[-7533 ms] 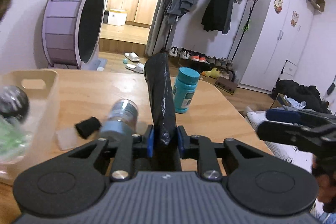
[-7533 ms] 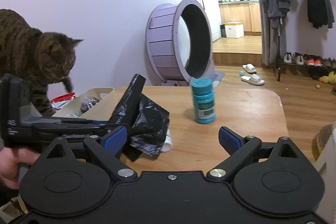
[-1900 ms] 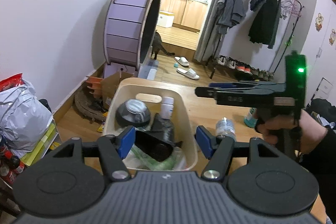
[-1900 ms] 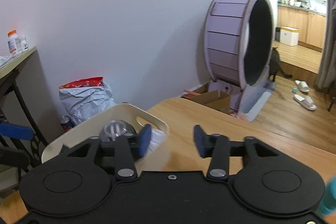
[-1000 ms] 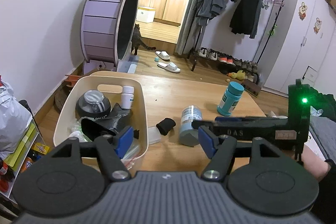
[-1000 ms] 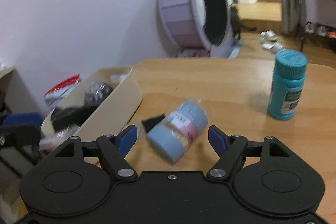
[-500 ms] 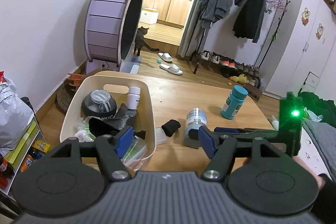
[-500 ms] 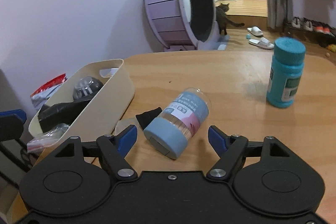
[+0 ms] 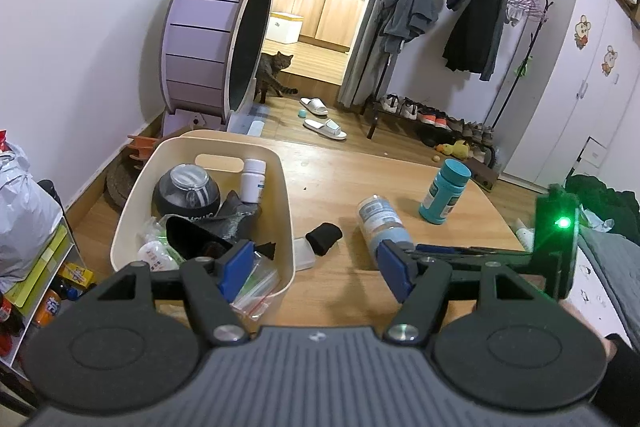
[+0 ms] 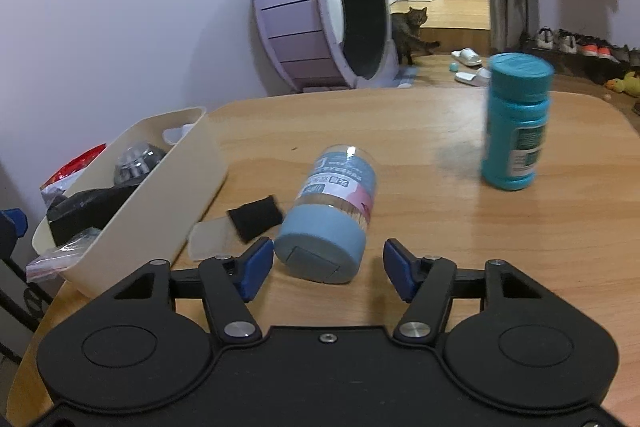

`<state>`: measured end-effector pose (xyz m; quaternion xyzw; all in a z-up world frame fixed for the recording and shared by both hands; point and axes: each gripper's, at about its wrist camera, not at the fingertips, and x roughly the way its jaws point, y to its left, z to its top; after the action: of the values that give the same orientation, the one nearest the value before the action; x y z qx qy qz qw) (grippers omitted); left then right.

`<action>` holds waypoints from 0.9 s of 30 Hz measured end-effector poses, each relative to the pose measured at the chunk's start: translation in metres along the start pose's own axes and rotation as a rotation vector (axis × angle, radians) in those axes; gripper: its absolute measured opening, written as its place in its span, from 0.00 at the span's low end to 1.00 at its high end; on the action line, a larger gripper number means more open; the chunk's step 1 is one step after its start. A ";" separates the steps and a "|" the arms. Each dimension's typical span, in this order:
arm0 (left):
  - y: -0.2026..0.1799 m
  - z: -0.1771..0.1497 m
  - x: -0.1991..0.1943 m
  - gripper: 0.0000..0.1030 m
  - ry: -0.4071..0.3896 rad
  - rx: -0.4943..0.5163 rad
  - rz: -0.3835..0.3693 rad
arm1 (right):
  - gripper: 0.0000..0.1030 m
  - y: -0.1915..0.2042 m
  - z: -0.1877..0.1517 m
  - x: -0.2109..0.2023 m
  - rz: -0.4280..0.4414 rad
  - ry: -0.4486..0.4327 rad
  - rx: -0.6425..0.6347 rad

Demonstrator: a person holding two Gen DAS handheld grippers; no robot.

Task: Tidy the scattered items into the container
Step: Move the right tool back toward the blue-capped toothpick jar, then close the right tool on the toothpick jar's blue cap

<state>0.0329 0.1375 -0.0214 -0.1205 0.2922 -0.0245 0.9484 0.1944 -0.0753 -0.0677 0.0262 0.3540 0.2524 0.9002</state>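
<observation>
A cream bin (image 9: 282, 187) (image 10: 176, 187) stands at the table's left and holds a black bag, a dark jar, a white bottle and plastic bags. A blue-capped clear canister (image 10: 328, 219) (image 9: 380, 221) lies on its side on the wooden table. A small black piece (image 10: 256, 217) (image 9: 324, 237) rests on a clear flat case (image 10: 212, 241). A teal bottle (image 10: 516, 123) (image 9: 442, 193) stands upright at the right. My right gripper (image 10: 326, 269) is open, its pads on either side of the canister's cap end. My left gripper (image 9: 316, 267) is open and empty above the bin's right rim.
A purple cat wheel (image 9: 220, 55) stands on the floor beyond the table, with a cat (image 9: 274, 71) beside it. A clothes rack (image 9: 472, 11) and shoes are at the back right. Bags and shelves sit at the left below the table edge.
My right gripper has moved closer to the lying canister, so its cap end now sits between the open fingers. My left gripper has stayed open above the bin.
</observation>
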 end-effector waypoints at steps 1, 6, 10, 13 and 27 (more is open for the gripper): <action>-0.001 0.000 0.000 0.66 -0.002 0.000 -0.004 | 0.59 -0.002 0.002 -0.001 -0.004 -0.005 0.000; -0.005 -0.001 0.003 0.66 0.005 0.009 -0.024 | 0.67 -0.009 0.004 -0.008 0.033 -0.032 -0.002; -0.006 -0.002 0.003 0.66 0.007 0.007 -0.030 | 0.78 0.002 0.003 -0.004 0.016 -0.050 -0.029; -0.005 -0.002 0.002 0.66 0.005 0.007 -0.022 | 0.78 0.010 0.002 0.005 0.012 -0.053 -0.058; -0.003 -0.002 0.000 0.66 0.003 0.001 -0.013 | 0.49 0.007 0.003 -0.001 0.004 -0.077 -0.138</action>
<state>0.0316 0.1344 -0.0225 -0.1220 0.2929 -0.0309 0.9478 0.1926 -0.0696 -0.0630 -0.0253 0.3008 0.2765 0.9124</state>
